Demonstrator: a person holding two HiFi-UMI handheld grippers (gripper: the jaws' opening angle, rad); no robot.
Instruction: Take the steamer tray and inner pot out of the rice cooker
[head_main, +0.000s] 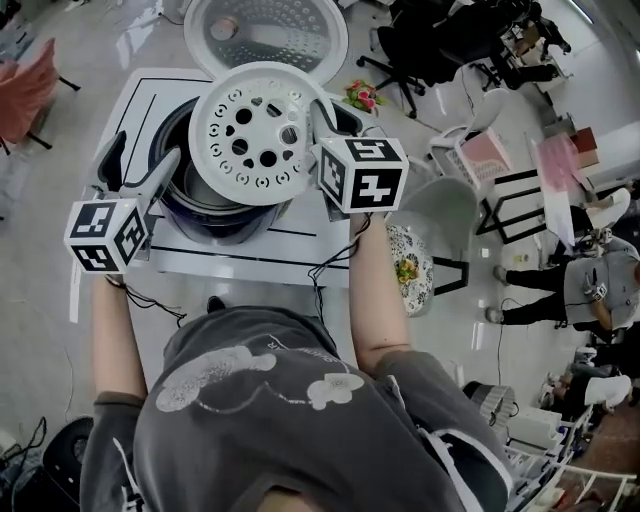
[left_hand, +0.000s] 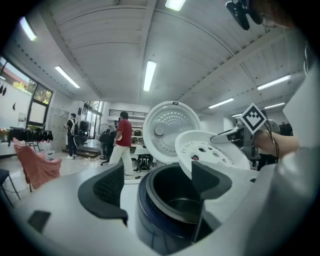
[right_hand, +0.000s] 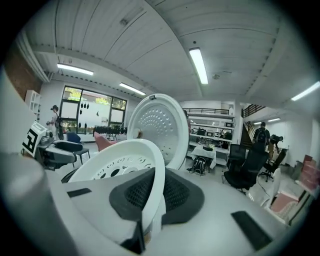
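Steamer tray (head_main: 250, 135) looks like light, stiff plastic, so right gripper (right_hand: 155, 192) clamped on its rim should do, left gripper (head_main: 140, 165) gaping empty.

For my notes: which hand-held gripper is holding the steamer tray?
The right hand-held gripper, shut on the rim of the steamer tray; the left hand-held gripper stands open, gripping nothing.

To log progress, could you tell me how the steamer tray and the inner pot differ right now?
The steamer tray is white and perforated, the inner pot dark and plain. The tray hangs tilted, clamped by the right gripper; the pot sits in the rice cooker, ungripped. Both are round.
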